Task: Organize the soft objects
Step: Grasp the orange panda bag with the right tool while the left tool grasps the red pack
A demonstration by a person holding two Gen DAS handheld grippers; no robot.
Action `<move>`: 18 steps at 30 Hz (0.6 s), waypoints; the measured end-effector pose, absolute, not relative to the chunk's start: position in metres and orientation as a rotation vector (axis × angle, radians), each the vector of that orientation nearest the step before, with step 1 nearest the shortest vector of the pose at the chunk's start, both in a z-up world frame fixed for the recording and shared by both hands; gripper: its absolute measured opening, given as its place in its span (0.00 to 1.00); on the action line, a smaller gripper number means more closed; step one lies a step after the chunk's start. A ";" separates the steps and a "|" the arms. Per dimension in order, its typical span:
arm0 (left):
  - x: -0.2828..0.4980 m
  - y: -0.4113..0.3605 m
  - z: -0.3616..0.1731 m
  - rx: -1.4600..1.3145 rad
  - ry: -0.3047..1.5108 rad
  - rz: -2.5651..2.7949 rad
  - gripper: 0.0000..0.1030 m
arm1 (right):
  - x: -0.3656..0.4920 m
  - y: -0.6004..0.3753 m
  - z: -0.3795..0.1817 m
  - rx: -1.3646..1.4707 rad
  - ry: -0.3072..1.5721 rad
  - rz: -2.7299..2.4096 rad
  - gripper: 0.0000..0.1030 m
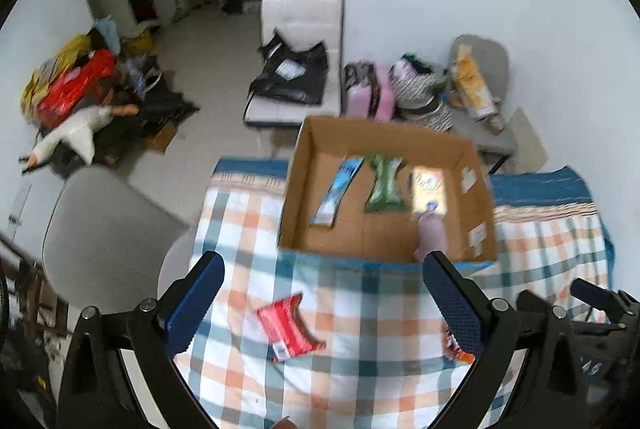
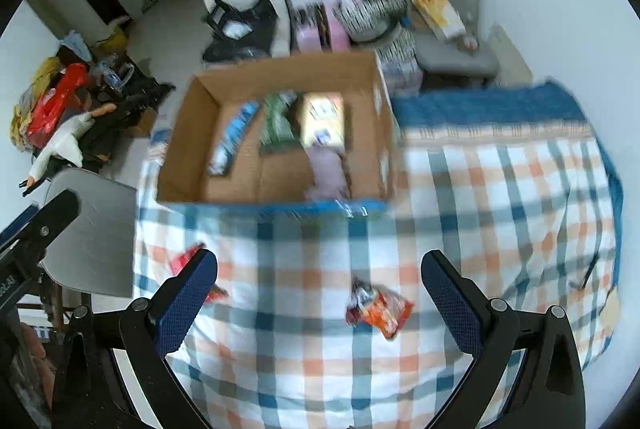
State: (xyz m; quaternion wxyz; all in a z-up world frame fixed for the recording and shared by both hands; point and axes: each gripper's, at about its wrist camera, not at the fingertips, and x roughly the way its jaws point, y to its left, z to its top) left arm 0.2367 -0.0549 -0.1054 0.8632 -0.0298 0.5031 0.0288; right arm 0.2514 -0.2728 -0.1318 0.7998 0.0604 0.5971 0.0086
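Observation:
An open cardboard box stands at the far edge of a checked cloth. It holds a blue packet, a green packet, a yellow packet and a pale purple soft item. A red packet lies on the cloth between the fingers of my open left gripper. An orange packet lies between the fingers of my open right gripper. Neither gripper holds anything.
The checked cloth covers a table. A grey chair stands at its left. Beyond are a white seat with a black bag, a pink case, and a pile of bags and a plush goose.

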 end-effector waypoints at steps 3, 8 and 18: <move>0.232 -0.054 -0.150 -0.079 1.160 0.088 0.99 | 0.249 -0.290 -0.178 0.123 1.379 0.002 1.00; 0.225 -0.055 -0.224 -0.085 1.332 0.121 0.99 | 0.246 -0.306 -0.269 0.025 1.558 -0.014 1.00; 0.211 -0.027 -0.310 -0.189 1.520 0.188 0.99 | 0.240 -0.335 -0.375 0.262 1.786 -0.046 0.67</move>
